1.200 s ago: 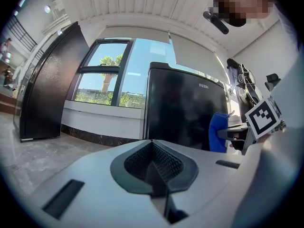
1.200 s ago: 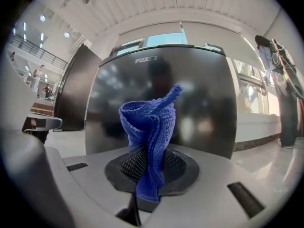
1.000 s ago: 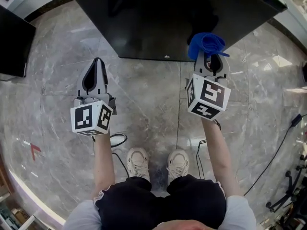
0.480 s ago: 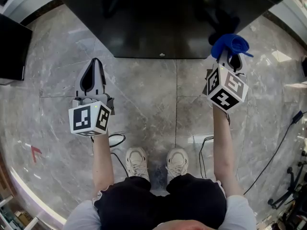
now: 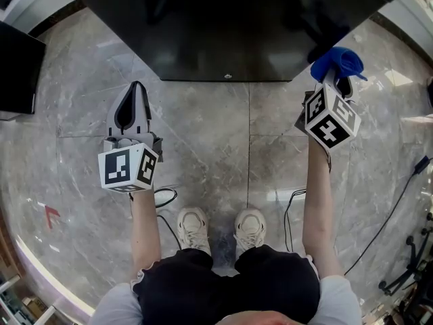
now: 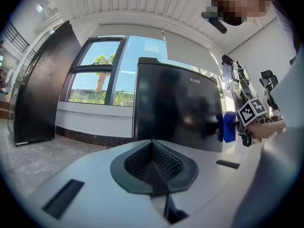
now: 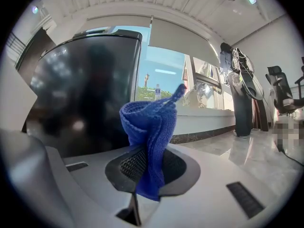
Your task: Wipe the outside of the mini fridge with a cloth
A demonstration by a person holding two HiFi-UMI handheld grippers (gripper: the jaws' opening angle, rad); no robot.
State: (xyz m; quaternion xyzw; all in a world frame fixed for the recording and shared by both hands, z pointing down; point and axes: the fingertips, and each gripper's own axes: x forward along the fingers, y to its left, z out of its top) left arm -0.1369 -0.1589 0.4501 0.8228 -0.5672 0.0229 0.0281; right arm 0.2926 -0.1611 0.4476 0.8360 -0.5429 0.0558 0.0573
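We are standing on a grey marble floor point(image 5: 223, 141) facing the black mini fridge point(image 5: 230, 32), which is filling the 12 o'clock part of the head view. We are holding the right gripper point(image 5: 336, 81) out at 2 o'clock, its jaws pressing together on the blue cloth point(image 5: 338, 61). In the right gripper view the cloth is bunching up in a twisted fold from between the jaws, and a short tail is hanging below them. The cloth is sitting right at the fridge's front corner on our right side; we cannot tell whether it is touching the dark panel. We are holding the left gripper point(image 5: 133, 105) at 9 o'clock, well apart from the fridge, with its jaws meeting tip to tip and nothing between them. A second dark cabinet point(image 5: 17, 59) is standing at 10 o'clock. Our pale shoes point(image 5: 195, 229) are showing at 6 o'clock, with a black cable point(image 5: 164, 197) looping on the floor just beside the left one.
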